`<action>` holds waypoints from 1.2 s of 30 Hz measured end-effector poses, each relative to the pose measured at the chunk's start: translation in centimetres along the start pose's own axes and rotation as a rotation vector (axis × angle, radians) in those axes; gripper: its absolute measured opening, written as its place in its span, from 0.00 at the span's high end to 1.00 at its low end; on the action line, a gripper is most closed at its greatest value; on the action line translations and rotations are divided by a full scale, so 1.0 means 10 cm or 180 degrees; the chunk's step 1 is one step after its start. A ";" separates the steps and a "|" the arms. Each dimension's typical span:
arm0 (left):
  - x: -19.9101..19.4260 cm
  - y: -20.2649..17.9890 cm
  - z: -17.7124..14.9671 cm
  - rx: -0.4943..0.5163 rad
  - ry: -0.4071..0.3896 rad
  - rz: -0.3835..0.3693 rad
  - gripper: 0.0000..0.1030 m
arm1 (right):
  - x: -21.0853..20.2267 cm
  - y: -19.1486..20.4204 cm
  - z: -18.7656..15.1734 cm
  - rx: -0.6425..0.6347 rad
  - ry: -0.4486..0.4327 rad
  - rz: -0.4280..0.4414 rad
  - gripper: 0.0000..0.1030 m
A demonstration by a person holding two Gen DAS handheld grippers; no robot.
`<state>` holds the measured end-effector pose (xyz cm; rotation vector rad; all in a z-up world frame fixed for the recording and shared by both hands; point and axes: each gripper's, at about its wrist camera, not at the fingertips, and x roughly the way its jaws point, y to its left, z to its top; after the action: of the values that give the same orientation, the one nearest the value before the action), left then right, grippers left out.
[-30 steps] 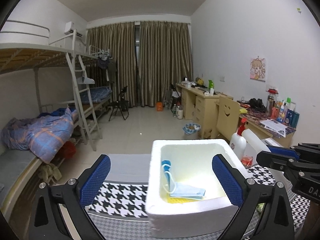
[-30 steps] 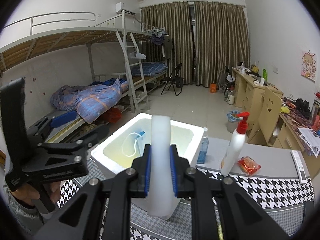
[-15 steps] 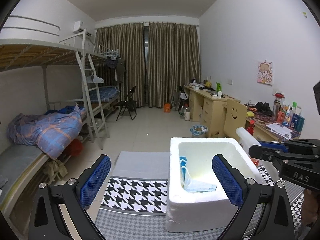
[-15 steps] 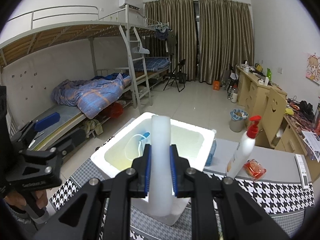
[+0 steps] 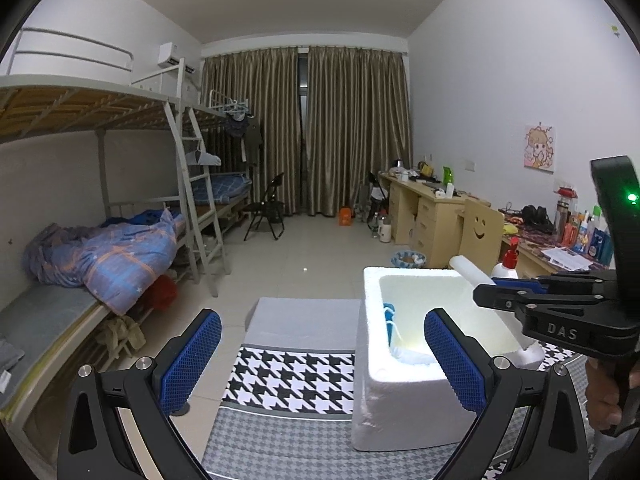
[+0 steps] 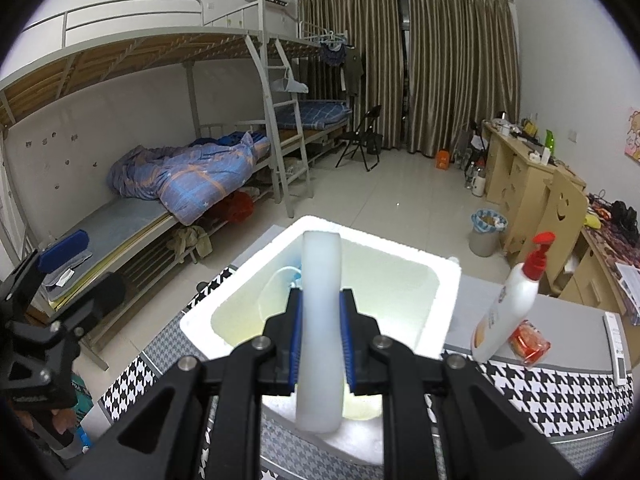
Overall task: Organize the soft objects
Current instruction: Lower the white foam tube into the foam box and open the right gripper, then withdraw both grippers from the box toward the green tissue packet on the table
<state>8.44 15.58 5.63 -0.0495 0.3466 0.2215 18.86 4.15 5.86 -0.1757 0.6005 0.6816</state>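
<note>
Foam box (image 6: 404, 256): white expanded polystyrene, grainy, thick walls, rounded corners, interior lit yellowish. Sits on counter (image 6: 560, 392) covered w/ b&w houndstooth cloth, finer grey houndstooth at the near edge.

Foam strip (image 6: 320, 320): white, smooth, matte, long flat bar w/ rounded top end. Your right gripper (image 6: 320, 344) is clamped on it about mid-length, blue ribbed pads pressing both flat faces. Strip stands roughly upright over the box's near wall; lower end overlaps the rim, contact can't be confirmed. In left wrist view it slants across the box's right side.

Inside box: face mask (image 5: 394, 322), pale blue, thin pleated fabric, white ear loops, against the left inner wall.

Beside box, right: pump bottle (image 6: 508, 312), white plastic, red pump head, leaning; small red packet (image 6: 530, 342) at its base.

Your left gripper (image 5: 320, 364): jaws wide apart, nothing between pads, angled slightly down, box left wall behind its right finger. Right gripper tilted down more steeply.
</note>
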 end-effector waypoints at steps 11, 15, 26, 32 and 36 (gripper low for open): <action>-0.04 0.07 -0.03 -0.0022 -0.0001 0.0025 0.01 | 0.11 0.00 0.04 -0.0021 0.0059 -0.0026 0.76; -0.04 0.08 -0.04 -0.0023 -0.0003 0.0032 0.01 | 0.15 -0.03 0.06 0.0011 0.0110 -0.0008 0.47; -0.08 0.14 -0.04 -0.0065 -0.0011 0.0068 0.01 | 0.04 0.04 0.01 -0.0148 -0.0031 -0.0002 0.27; -0.10 0.13 -0.02 -0.0060 -0.0033 0.0056 0.01 | -0.04 0.02 0.03 -0.0124 -0.0068 -0.0002 0.26; -0.14 0.07 -0.01 -0.0032 -0.0061 0.0037 0.01 | -0.11 0.00 0.02 -0.0097 -0.0105 -0.0007 0.26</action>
<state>6.98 15.97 6.05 -0.0554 0.3268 0.2351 18.24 3.64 6.61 -0.1931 0.5586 0.6904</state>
